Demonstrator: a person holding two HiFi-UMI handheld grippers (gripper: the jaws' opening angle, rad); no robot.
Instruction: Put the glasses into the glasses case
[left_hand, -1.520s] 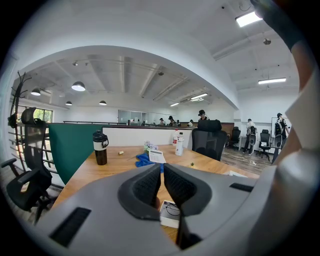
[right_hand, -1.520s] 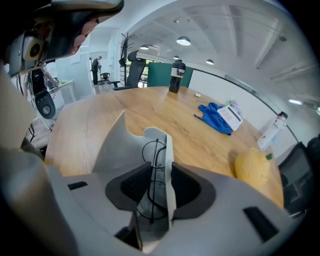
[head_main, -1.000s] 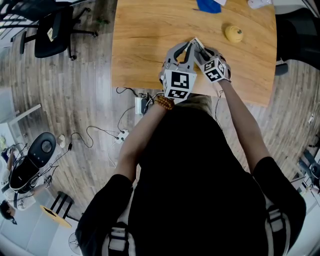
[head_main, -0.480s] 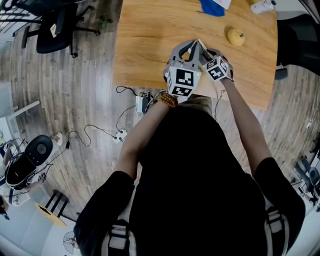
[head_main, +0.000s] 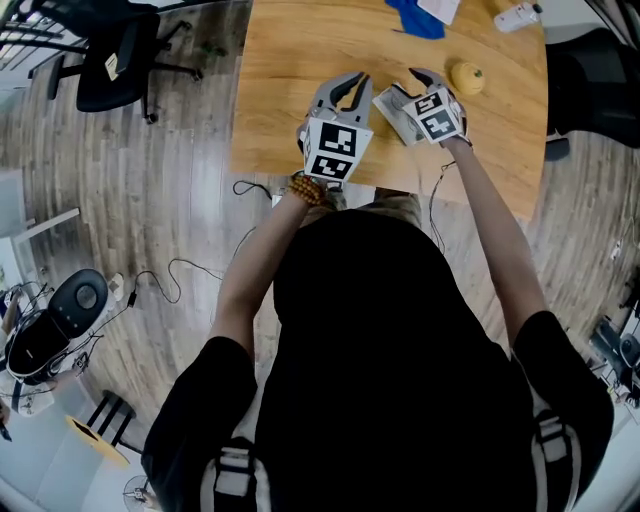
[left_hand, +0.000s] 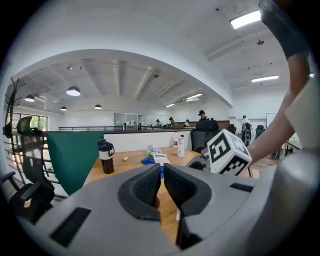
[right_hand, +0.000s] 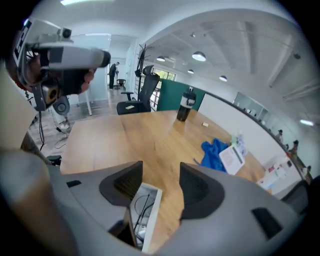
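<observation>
Below the right claw, glasses case

Head camera looks steeply down, my table at 12 o'clock; left gripper view skims it level; right gripper view tilts down, close; all share blue cloth.

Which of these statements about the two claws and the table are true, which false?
1. The right claw is shut tight on the glasses case. False: its jaws stand apart, having just been opening; the open case shows low between them, unpressed.
2. The glasses lie inside the open case. True.
3. The left claw holds the blue cloth. False: its jaws are together and empty; the cloth lies far off on the table.
4. A yellow object lies on the table near the right claw. True.
</observation>
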